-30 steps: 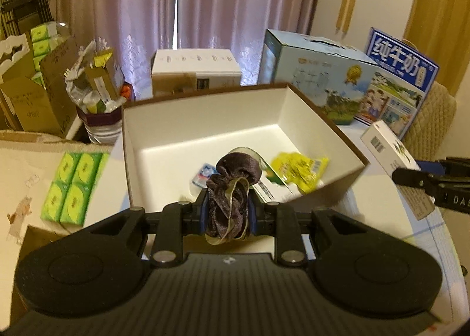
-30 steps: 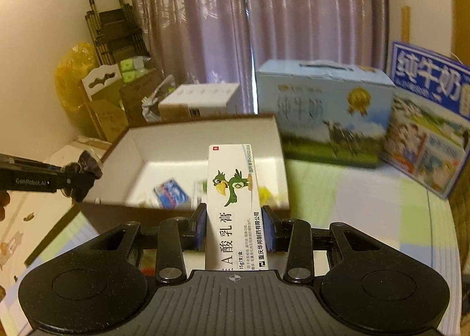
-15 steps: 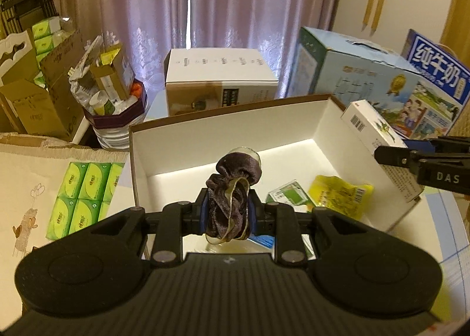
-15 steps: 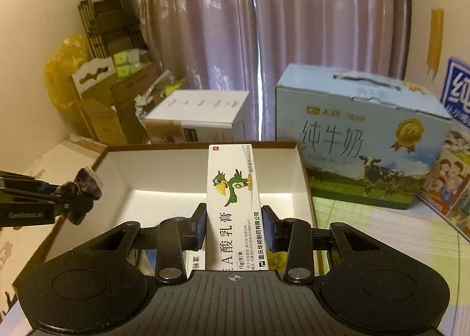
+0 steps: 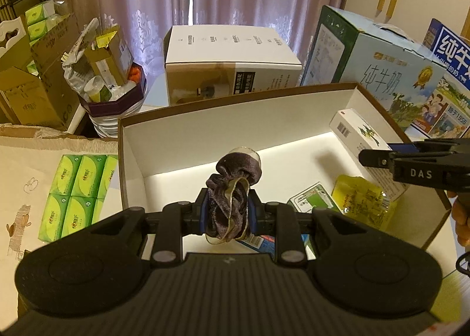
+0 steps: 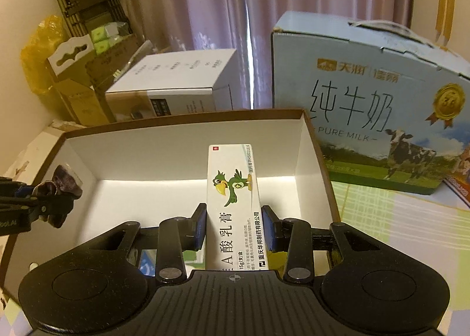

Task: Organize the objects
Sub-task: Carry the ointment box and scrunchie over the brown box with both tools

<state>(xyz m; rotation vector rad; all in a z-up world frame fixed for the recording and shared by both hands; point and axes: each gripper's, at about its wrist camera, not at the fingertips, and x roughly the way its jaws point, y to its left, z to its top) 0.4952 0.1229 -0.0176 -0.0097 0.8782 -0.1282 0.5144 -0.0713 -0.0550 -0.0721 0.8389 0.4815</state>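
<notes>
An open white box with a brown rim (image 5: 235,118) stands in front of both grippers; it also shows in the right wrist view (image 6: 182,156). My left gripper (image 5: 227,212) is shut on a dark purple scrunchie (image 5: 232,189) and holds it above the box's left part. My right gripper (image 6: 233,227) is shut on a white ointment carton with a green parrot (image 6: 233,189) and holds it above the box's right part; the carton also shows in the left wrist view (image 5: 358,134). A yellow packet (image 5: 361,200), a green-labelled packet (image 5: 312,200) and a blue item (image 5: 261,242) lie inside.
A white carton (image 5: 229,56) and a blue milk case (image 5: 373,71) stand behind the box. Green tissue packs (image 5: 76,189) lie on cardboard at the left. A bowl of clutter (image 5: 108,83) and brown cartons (image 5: 26,83) stand at the back left.
Both grippers have moved forward over the box with their loads. The carton is now well inside the box's right side, and the scrunchie is above its floor.
</notes>
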